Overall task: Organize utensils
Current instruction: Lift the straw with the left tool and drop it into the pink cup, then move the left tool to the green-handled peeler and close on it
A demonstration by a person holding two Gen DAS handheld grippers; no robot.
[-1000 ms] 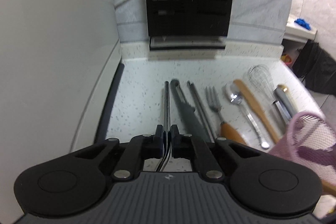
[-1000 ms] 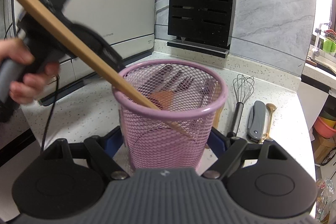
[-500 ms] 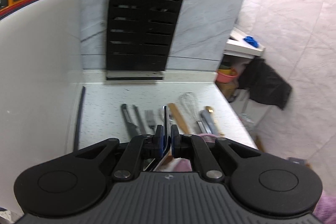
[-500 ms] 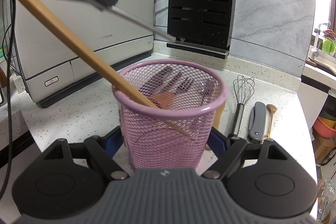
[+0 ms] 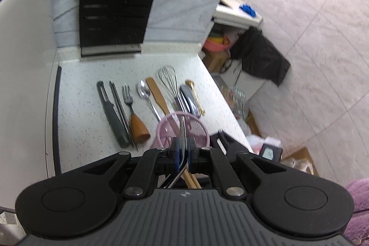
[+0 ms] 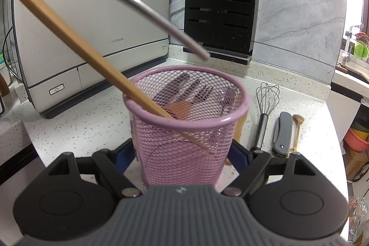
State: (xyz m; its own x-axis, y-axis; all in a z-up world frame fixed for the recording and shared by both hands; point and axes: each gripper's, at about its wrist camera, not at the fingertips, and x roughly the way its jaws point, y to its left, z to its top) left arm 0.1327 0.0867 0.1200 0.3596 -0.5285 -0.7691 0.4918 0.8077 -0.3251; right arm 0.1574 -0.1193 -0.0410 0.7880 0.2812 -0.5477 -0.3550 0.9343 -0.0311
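left gripper (image 5: 182, 150) | clamped on metal straw (image 6: 143, 7) | lifted off counter, now above pink basket (image 6: 186, 128) | right gripper (image 6: 184, 153) gripping basket | drop next

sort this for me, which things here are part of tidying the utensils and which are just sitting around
Part of the job: left gripper shut on a bent metal straw; right gripper clamping the pink mesh cup; wooden stick in it; peeler, fork, spoon, whisk on the counter.

Just sitting around: knife block, white appliance.
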